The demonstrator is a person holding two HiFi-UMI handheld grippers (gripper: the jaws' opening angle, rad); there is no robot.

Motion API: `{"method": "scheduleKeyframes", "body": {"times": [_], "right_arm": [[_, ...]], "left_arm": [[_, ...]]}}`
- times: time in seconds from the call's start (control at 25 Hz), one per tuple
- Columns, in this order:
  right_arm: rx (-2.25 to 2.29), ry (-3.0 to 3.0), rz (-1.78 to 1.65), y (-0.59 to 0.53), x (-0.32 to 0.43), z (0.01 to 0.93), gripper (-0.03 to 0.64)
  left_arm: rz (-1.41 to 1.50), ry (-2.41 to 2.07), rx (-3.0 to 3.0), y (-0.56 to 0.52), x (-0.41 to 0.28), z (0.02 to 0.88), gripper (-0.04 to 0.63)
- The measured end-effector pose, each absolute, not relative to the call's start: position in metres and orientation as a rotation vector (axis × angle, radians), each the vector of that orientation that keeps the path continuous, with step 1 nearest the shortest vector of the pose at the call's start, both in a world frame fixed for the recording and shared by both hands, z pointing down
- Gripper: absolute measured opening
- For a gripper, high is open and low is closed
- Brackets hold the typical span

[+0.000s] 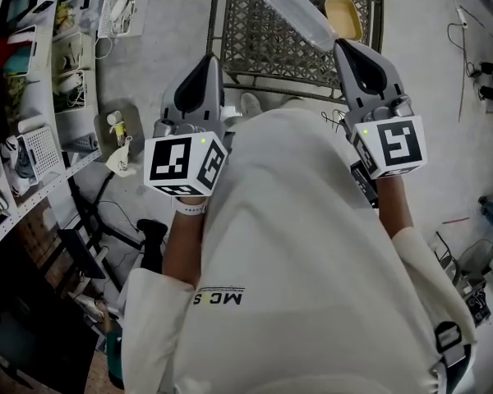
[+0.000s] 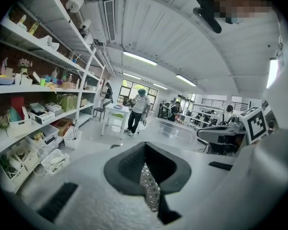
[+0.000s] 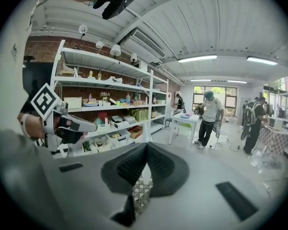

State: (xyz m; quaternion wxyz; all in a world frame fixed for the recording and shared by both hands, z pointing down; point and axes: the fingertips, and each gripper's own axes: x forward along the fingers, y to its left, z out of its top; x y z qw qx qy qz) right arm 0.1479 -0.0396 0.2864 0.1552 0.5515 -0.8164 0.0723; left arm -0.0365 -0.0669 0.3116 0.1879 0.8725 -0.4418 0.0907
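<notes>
Hovering over the mesh desk (image 1: 255, 31), left gripper (image 1: 208, 61) and right gripper (image 1: 346, 49) were held raised, jaws closed together on nothing, clear plastic piece (image 1: 296, 11) nearest the right.

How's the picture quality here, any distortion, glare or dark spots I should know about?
Both gripper views are fisheye: the shelves and ceiling bow, corners go black. Left gripper view: the strip lights glare mildly. Head view: evenly lit and sharp on the left gripper, dim along its left edge.
</notes>
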Motion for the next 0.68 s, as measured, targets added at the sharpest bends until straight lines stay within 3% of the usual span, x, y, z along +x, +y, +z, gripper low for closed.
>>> {"method": "scheduleKeyframes", "body": {"times": [0.68], "right_arm": [[1.586, -2.322, 0.203, -0.022, 0.152, 0.282, 0.017]], "left_arm": [[0.261, -1.173, 2.468, -0.05, -0.023, 0.316, 0.021]]}}
